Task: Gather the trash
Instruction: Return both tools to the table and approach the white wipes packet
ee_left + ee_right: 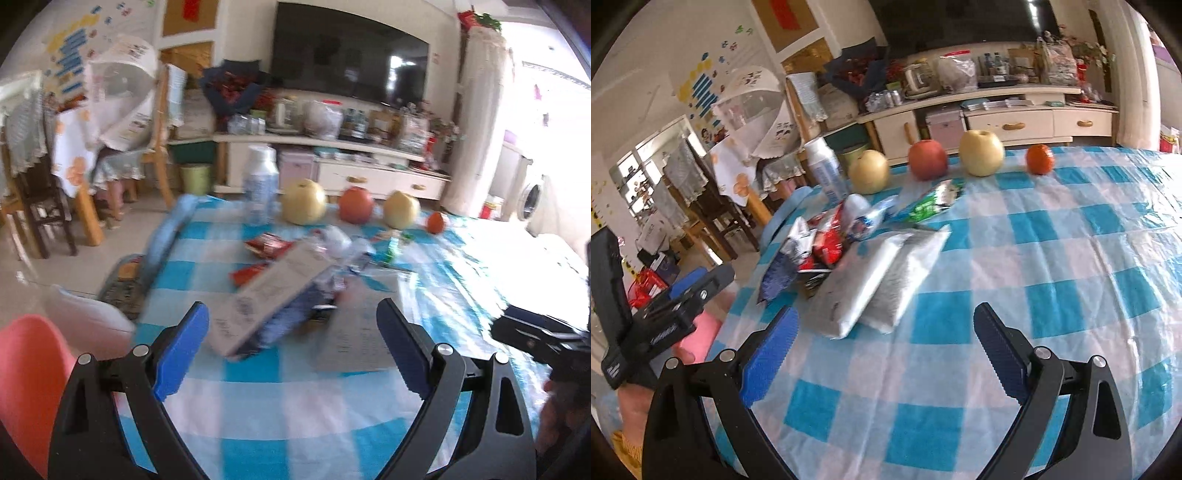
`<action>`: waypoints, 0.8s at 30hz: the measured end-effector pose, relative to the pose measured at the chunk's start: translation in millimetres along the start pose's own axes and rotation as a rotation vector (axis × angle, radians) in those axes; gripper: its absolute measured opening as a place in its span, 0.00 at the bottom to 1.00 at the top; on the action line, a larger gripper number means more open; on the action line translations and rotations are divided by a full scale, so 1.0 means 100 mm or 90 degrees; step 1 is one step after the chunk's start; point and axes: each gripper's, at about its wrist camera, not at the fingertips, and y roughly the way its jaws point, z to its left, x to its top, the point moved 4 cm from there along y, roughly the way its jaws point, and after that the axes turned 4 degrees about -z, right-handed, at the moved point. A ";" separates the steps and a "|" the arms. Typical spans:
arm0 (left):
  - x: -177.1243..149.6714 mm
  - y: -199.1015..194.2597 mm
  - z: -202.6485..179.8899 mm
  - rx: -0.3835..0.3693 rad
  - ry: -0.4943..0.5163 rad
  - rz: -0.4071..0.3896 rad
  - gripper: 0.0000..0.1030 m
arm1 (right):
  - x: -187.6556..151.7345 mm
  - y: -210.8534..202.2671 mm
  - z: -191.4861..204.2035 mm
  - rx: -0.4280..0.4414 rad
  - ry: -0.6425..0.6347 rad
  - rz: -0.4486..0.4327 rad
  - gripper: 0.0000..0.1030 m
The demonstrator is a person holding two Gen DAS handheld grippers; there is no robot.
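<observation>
A heap of trash lies on the blue-and-white checked tablecloth (1015, 258): a flat grey-white packet (882, 273) in front, red snack wrappers (827, 240), a dark blue wrapper (775, 273) and a green wrapper (931, 203). In the left wrist view the grey packet (273, 288) is blurred, with red wrappers (266, 245) behind it. My left gripper (291, 314) is open just short of the packet. My right gripper (886, 325) is open and empty above the cloth near the packet's front end. The left gripper also shows in the right wrist view (690, 291).
A white bottle (825, 170), two yellow pears (870, 171) (982, 153), a red apple (927, 158) and a small orange (1039, 158) stand along the far table edge. Pink and white bins (33, 380) stand left of the table. Chairs and a TV cabinet are beyond.
</observation>
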 end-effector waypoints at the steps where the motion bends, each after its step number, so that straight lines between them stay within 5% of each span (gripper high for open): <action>1: -0.02 0.03 -0.06 -0.010 0.003 0.007 0.90 | 0.01 0.00 -0.04 -0.004 0.002 0.000 0.92; 7: -0.16 0.31 -0.48 -0.060 0.045 0.066 0.90 | 0.10 0.09 -0.30 -0.038 0.009 0.005 0.92; 24: -0.19 1.02 -0.62 -0.040 0.028 0.147 0.90 | 0.30 0.27 -0.78 -0.058 0.029 0.024 0.92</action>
